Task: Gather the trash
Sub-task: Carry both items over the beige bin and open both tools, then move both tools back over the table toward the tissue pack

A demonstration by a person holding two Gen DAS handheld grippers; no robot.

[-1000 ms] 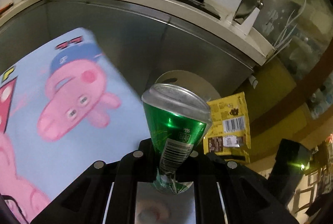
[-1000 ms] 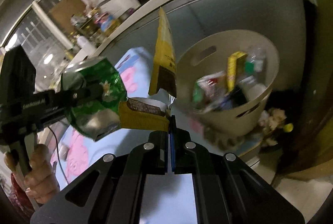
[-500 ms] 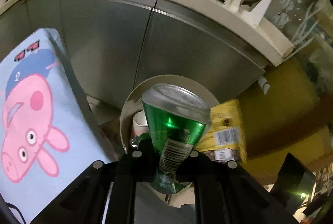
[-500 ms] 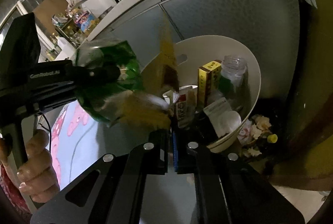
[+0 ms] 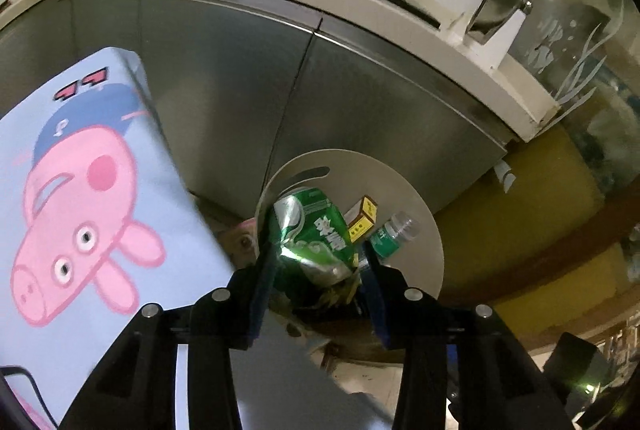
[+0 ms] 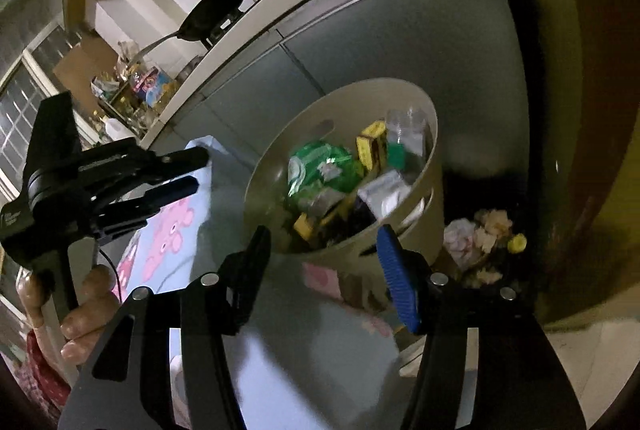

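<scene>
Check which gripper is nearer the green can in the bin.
Left. The left gripper frames the green can just past its open fingers; the right gripper sits farther back.

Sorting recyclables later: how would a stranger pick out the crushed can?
Find the steel cabinet doors under the counter; the beige round bin stands before them. The green can lies on top of the trash at the bin's left, beside a yellow carton and a clear bottle. Only it is shiny, dented green metal.

Dim indoor light is falling from above; fisheye edges are bending and darkening, and the bin (image 6: 420, 102) contents are perhaps motion-blurred.
</scene>
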